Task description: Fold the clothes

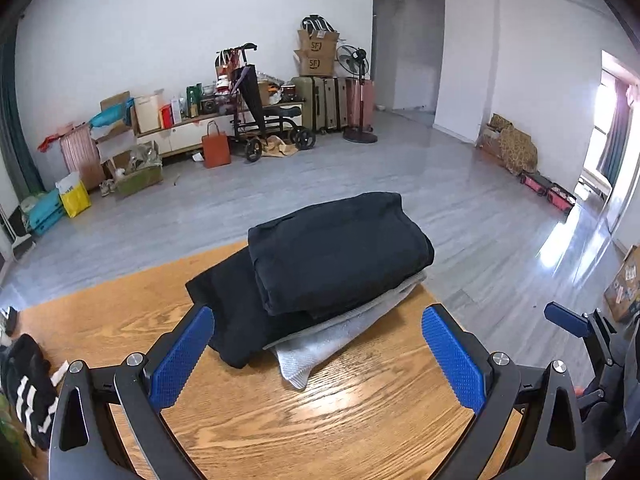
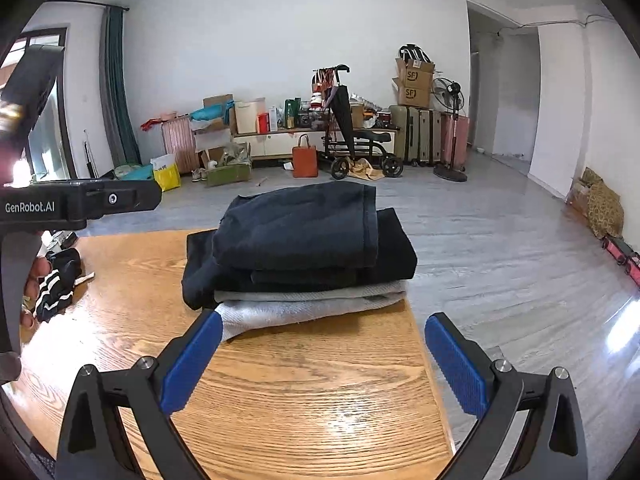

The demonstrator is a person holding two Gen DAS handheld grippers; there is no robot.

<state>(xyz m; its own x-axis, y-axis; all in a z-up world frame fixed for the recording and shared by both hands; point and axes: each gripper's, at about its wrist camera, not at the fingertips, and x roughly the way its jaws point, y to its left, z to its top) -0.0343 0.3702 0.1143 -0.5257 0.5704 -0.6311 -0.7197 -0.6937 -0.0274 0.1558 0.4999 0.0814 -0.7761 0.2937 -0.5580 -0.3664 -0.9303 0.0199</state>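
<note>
The folded stack (image 2: 296, 256) is my landmark: a dark navy piece (image 1: 340, 248) on top, a black piece (image 1: 232, 312) under it, and a grey knit piece (image 1: 320, 344) at the bottom. It sits at the far edge of the wooden table (image 2: 312, 400), with the grey floor (image 2: 500, 240) beyond it. The grey layer's near corner pokes out from under the black one toward me, and the navy top sits askew on the layers below.

My left gripper (image 1: 318, 356) is spread wide and holds nothing, its blue pads on either side of the stack's near edge. My right gripper (image 2: 324, 364) is just as wide apart and empty, a little short of the stack, its left pad close to the grey corner.

Left of the stack, near the table's edge, lies a black garment with white stripes (image 2: 56, 284), crumpled and unfolded. I take that to be the next piece. The stack looks done, so my job now is to leave it without nudging it. I should draw both tongs back level, keeping the pads off the grey corner so nothing drags. Then I would reach for the striped piece by an edge or hem rather than its bunched middle, and spread it on bare wood nearer me than the stack.
</note>
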